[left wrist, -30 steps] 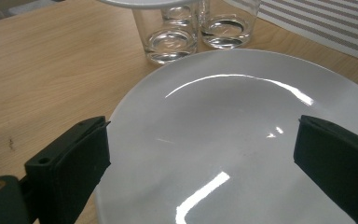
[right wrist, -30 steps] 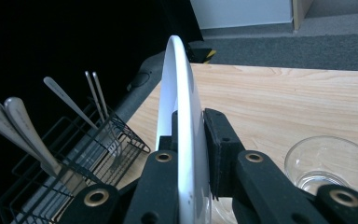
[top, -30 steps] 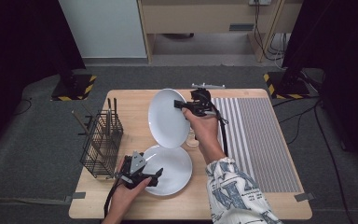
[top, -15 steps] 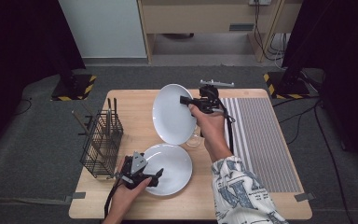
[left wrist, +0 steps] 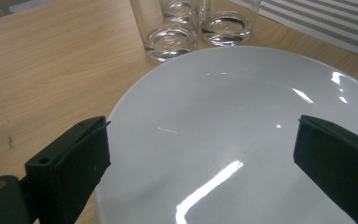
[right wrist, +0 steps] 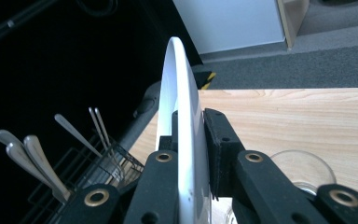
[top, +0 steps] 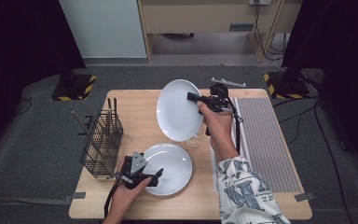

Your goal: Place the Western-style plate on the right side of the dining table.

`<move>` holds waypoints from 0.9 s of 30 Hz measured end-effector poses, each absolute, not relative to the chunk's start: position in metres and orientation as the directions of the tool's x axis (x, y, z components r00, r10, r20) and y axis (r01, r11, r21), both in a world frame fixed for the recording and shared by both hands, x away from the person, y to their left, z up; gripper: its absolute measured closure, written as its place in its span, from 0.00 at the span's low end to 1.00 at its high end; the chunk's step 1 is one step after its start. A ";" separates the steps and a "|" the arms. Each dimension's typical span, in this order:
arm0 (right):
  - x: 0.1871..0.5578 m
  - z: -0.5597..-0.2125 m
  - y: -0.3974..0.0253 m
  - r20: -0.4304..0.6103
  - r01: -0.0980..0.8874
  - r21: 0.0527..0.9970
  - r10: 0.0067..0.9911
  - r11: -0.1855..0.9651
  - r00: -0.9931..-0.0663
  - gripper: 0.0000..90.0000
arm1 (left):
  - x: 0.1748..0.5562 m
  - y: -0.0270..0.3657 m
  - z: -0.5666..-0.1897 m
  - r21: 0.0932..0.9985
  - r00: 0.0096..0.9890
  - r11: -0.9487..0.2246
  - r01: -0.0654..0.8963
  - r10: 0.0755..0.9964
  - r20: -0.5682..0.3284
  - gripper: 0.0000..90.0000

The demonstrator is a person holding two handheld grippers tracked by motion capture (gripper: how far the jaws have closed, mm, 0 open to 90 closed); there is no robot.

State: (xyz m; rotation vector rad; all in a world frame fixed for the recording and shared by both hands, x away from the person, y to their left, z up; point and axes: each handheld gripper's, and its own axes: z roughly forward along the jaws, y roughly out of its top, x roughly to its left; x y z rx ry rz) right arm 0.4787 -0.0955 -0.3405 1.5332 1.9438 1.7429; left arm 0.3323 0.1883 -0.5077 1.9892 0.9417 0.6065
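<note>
Raised round white plate (top: 179, 111), carried farther from the person since a second ago, clamped on edge in right gripper (top: 195, 97) above clear glasses (top: 195, 139); left gripper (top: 158, 176) spread over flat white plate (top: 170, 168); slippage would likely smash glassware.

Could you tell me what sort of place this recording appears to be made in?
Probably a lab or studio set up as a dish-handling station: a light wooden table on grey carpet, black curtains, and hazard-striped stand feet.

Glasses (top: 196, 138) crowd beneath the lifted plate (top: 179, 110); cutlery basket (top: 101, 142) blocks nine o'clock; striped mat (top: 266, 140) at three lies open.
</note>
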 end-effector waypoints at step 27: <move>0.483 -0.349 -0.169 0.568 0.559 0.771 0.727 -0.306 -0.386 0.93 | 0.344 0.178 -0.509 0.823 0.633 -0.452 0.345 0.759 0.152 0.04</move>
